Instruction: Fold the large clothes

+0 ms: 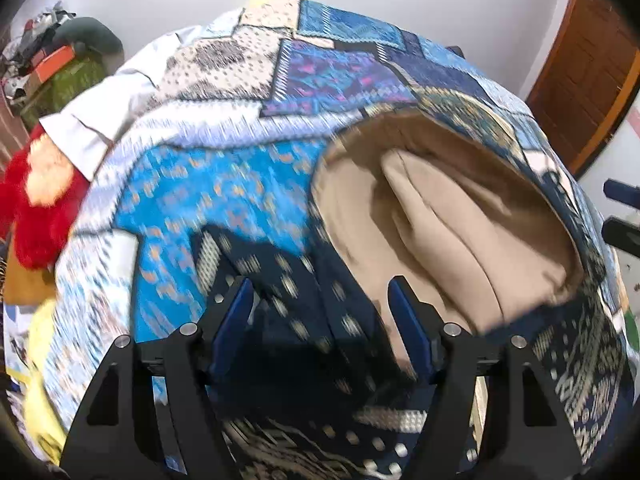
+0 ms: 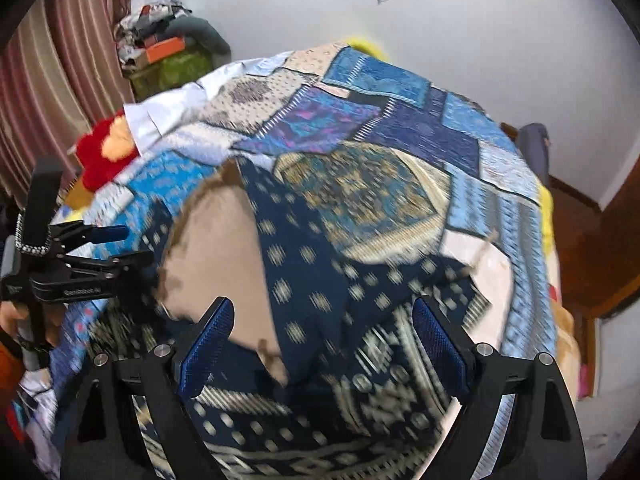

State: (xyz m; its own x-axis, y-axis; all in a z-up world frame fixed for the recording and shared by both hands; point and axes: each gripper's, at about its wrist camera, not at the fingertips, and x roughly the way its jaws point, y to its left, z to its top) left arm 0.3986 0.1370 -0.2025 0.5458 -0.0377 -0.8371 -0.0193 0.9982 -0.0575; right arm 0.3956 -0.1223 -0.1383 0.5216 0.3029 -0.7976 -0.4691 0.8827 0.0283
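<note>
A beige garment (image 1: pixel 452 216) lies bunched on a bed covered by a blue patchwork bedspread (image 1: pixel 224 184). My left gripper (image 1: pixel 320 300) is open, its blue-padded fingers just above the spread, the right finger at the garment's near edge. In the right wrist view the beige garment (image 2: pixel 216 248) lies partly under a dark blue patterned fold (image 2: pixel 304 264). My right gripper (image 2: pixel 322 320) is open over that fold, holding nothing. The left gripper (image 2: pixel 100 248) shows at the left edge of the right wrist view, beside the garment. Both views are motion-blurred.
A red plush toy (image 1: pixel 44 200) and a white cloth (image 1: pixel 120 100) lie at the bed's far left. A pile of clothes and boxes (image 2: pixel 168 52) stands by the striped curtain (image 2: pixel 52 92). A brown wooden door (image 1: pixel 588 80) is at the right.
</note>
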